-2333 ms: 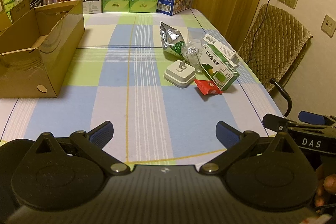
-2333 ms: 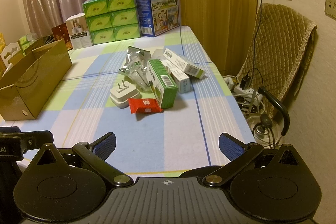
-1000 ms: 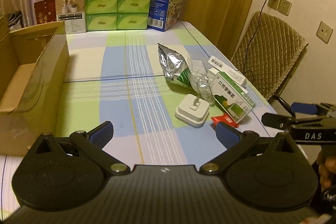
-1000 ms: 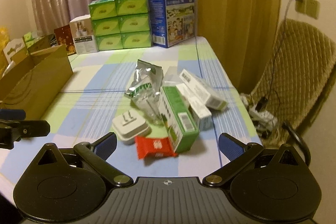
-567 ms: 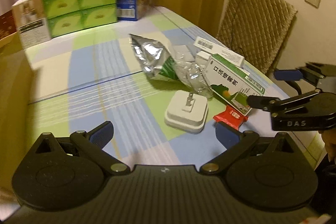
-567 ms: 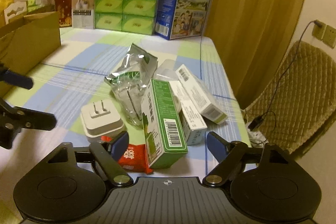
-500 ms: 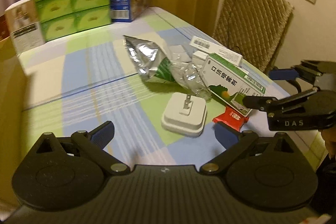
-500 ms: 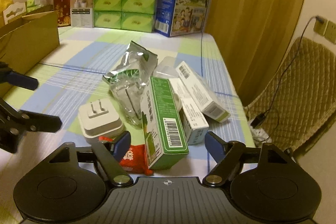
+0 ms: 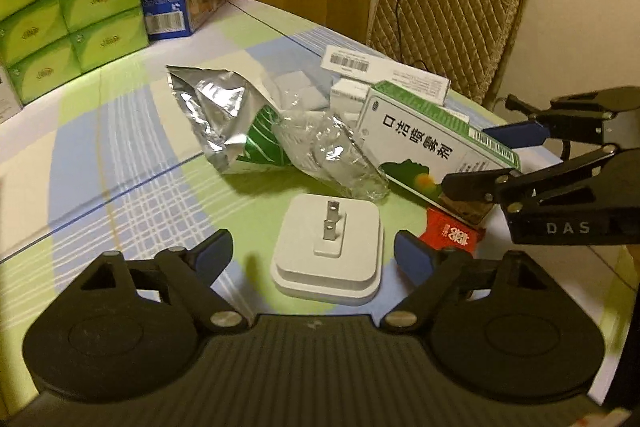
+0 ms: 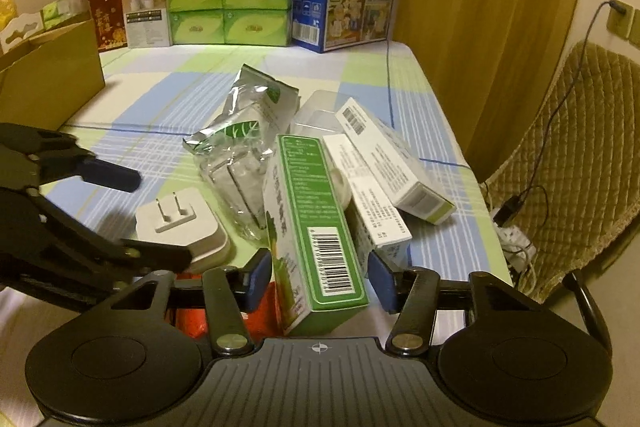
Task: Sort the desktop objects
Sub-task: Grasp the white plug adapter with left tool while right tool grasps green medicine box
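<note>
— Left wrist view?
— Left gripper [image 9: 313,253] low over table [image 9: 120,163], jaws spread, just been closing, white plug [image 9: 328,251] between, untouched.
— Right wrist view?
— Right gripper [image 10: 318,279] around green box [image 10: 310,223], jaws just been closing, not yet pressing. Box beside plug [image 10: 182,223], on red packet [image 10: 192,319].

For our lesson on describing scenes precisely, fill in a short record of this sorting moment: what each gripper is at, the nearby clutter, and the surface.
left gripper: jaws have just been closing, either side of the white plug adapter, not touching it
right gripper: jaws have just been closing around the green box; contact unclear
beside them: red packet, foil bag, white cartons
surface: checked tablecloth
</note>
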The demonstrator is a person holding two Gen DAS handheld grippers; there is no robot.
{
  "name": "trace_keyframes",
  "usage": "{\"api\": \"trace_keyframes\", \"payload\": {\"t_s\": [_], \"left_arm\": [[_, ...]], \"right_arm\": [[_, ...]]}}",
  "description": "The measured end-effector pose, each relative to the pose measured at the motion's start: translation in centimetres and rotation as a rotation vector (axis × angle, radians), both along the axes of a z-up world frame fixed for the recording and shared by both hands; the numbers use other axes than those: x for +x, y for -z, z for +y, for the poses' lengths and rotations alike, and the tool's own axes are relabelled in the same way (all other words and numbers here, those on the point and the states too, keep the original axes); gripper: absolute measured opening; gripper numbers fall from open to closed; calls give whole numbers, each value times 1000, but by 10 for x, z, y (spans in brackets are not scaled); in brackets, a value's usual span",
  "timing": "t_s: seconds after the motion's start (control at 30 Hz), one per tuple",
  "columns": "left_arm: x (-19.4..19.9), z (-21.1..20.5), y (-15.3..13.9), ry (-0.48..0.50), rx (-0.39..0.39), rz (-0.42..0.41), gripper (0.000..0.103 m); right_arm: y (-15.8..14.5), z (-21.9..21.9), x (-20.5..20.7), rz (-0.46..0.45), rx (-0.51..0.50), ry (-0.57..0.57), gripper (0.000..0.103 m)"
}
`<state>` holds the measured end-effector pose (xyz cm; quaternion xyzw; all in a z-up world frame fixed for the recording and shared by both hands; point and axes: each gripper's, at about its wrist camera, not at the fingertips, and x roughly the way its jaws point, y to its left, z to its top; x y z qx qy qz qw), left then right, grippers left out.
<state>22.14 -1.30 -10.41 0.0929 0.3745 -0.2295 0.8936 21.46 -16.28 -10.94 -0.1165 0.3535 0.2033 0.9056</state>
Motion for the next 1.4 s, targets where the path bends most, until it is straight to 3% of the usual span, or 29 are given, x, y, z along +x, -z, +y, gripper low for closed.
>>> {"api": "trace_keyframes", "payload": {"t_s": [0.27,0.4,0.43,0.5,0.6,0.83,1.07,1.4], "left_arm": [[8,-10,14,34,39,10,80],[11,-8,17,24,23,34,68],[11,-8,18,23,24,35,62],[10,-8,18,16,29,30,62],[8,-5,17,1,19,38,61],[-5,3,14,-65,32,41,61],[-31,15,5,-129,42,44,61],[-90,37,-4,-247,17,42,61]], "right_arm": [[2,4,4,10,0,-4,50],[3,6,7,17,0,-4,49],[3,5,8,18,2,-2,48],[3,5,9,20,3,4,36],[2,6,8,25,11,4,29],[-1,12,0,9,27,-7,27],[-13,16,-27,-10,44,-33,27],[-15,22,-100,80,65,-14,27]]}}
